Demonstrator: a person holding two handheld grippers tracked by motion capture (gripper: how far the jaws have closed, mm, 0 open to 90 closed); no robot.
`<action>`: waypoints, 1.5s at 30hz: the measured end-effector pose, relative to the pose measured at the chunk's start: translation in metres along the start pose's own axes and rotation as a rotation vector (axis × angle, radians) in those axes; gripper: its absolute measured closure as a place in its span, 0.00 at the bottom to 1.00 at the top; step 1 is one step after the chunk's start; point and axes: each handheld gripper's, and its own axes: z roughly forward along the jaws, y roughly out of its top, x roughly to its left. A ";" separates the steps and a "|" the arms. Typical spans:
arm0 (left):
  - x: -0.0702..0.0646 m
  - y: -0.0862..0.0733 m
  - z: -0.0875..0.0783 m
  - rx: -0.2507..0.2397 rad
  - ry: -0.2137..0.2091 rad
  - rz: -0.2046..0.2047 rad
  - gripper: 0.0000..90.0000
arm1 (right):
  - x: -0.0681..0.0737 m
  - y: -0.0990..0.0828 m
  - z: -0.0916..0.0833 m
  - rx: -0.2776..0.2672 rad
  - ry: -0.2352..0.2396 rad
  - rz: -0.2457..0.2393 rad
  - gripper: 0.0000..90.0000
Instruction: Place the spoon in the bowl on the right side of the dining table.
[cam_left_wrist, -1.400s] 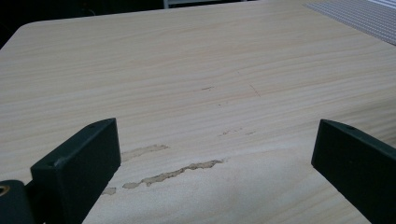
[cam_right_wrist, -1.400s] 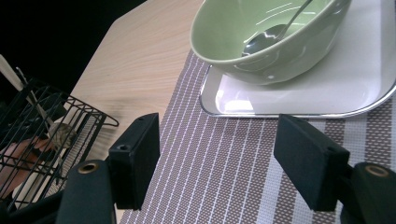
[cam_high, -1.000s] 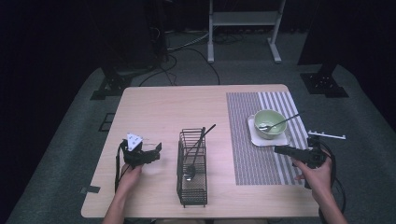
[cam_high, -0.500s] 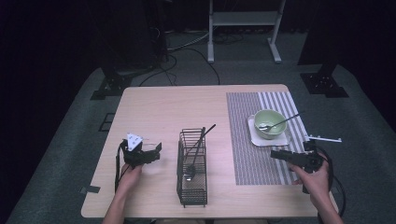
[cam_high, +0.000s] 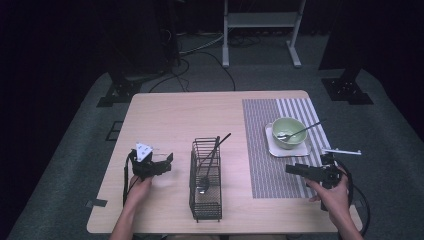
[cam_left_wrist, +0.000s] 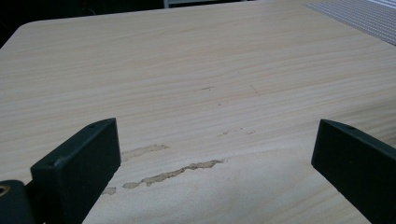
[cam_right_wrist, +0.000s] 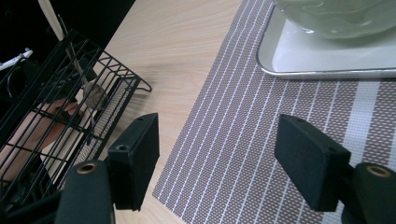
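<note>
A black wire basket (cam_high: 206, 180) stands at the table's front middle with a spoon (cam_high: 210, 162) leaning in it; the right gripper view shows the same basket (cam_right_wrist: 56, 121) and spoon (cam_right_wrist: 91, 93) at its left. A green bowl (cam_high: 289, 132) holding a second spoon (cam_high: 300, 131) rests on a white square plate (cam_high: 272, 145) on the striped mat (cam_high: 267, 170). My left gripper (cam_high: 162, 164) is open over bare wood left of the basket, its jaws wide apart (cam_left_wrist: 210, 154). My right gripper (cam_high: 295, 170) hovers open over the mat's front part, nothing between its fingers (cam_right_wrist: 215, 154).
The wooden table (cam_high: 190, 120) has bare room at its back and left. A scuffed patch (cam_left_wrist: 173, 172) marks the wood under the left gripper. A white stand (cam_high: 260, 20) and dark equipment legs stand on the floor beyond the table.
My right gripper has moved left and slightly forward over the mat. The left gripper has stayed put.
</note>
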 end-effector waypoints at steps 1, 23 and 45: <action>0.000 0.000 0.000 0.000 0.000 0.000 0.00 | 0.001 -0.001 0.000 0.002 0.003 -0.001 0.33; 0.000 0.000 0.000 -0.001 -0.001 0.002 0.00 | 0.019 -0.016 0.010 0.030 0.046 -0.040 0.33; 0.000 0.000 0.000 0.001 0.000 0.005 0.00 | 0.035 -0.025 0.023 0.063 0.091 -0.066 0.33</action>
